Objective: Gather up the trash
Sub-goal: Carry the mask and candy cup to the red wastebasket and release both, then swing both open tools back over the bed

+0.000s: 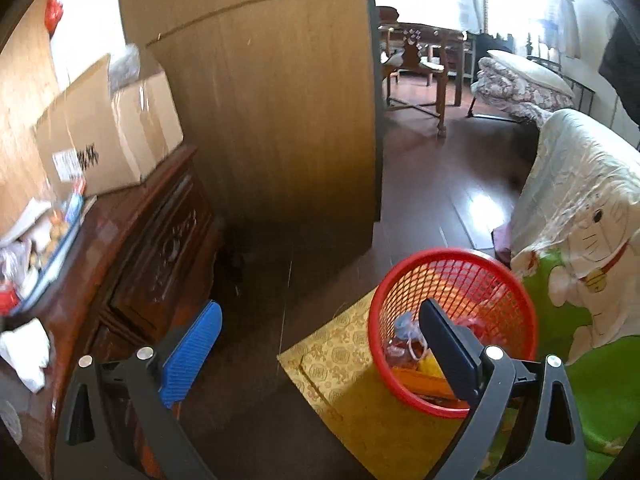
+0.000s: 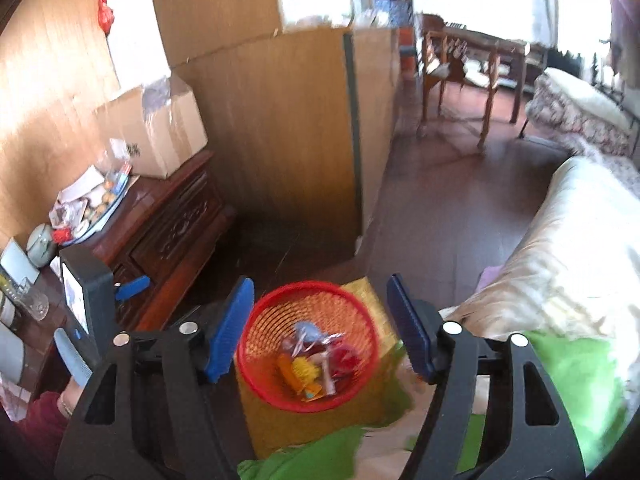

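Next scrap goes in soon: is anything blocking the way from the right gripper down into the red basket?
Nothing visible does. The right gripper is open and empty above the red basket, whose mouth is uncovered, with trash lying low inside.

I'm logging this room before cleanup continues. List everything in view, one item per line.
basket: one, red mesh, on the gold box, holding mixed colourful trash
gold box: one, patterned yellow, on the floor beside the bed
cardboard box: one, brown, open, on the cabinet
cabinet: one, dark carved wood, left side
tray: one, blue-rimmed, cluttered, on the cabinet
glass: one, clear, near cabinet edge
wood panel: one, tan, upright behind the basket
bedding: cream and green, right side
table: one, dark wood, far back
left claw: open, empty
right claw: open, empty, above the basket
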Demonstrator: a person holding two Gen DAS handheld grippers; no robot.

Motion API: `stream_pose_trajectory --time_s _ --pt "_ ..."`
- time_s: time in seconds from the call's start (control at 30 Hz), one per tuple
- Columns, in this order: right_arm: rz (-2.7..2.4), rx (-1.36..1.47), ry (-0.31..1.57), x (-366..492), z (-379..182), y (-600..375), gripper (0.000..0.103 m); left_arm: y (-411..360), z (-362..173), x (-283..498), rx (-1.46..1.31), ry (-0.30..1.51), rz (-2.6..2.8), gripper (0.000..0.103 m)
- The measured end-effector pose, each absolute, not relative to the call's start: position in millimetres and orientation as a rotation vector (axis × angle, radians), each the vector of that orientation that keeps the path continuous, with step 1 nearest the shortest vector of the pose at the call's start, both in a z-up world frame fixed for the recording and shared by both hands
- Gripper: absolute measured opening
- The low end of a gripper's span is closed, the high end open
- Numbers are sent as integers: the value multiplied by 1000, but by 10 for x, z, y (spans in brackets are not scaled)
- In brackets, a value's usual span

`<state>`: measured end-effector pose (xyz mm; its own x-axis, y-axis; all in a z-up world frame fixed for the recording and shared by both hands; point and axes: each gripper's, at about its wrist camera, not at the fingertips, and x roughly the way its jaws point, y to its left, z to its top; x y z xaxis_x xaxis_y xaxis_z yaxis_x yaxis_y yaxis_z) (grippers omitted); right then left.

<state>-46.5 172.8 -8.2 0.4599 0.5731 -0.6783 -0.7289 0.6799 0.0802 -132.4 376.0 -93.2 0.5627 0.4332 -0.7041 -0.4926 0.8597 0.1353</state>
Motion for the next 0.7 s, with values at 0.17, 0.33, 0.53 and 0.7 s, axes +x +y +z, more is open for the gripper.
stream_pose_trajectory --time_s 0.17,0.33,0.53,0.7 --pt "740 -133 669 -406 223 1205 75 3520 -593 -1311 -35 747 509 97" --pt "666 -15 634 -346 407 584 75 3176 -271 -1264 16 703 463 97" --pt "590 53 575 -380 491 -25 77 2697 27 -1151 70 669 376 97" --pt "489 72 521 -382 497 -572 84 2207 241 -919 85 657 251 97"
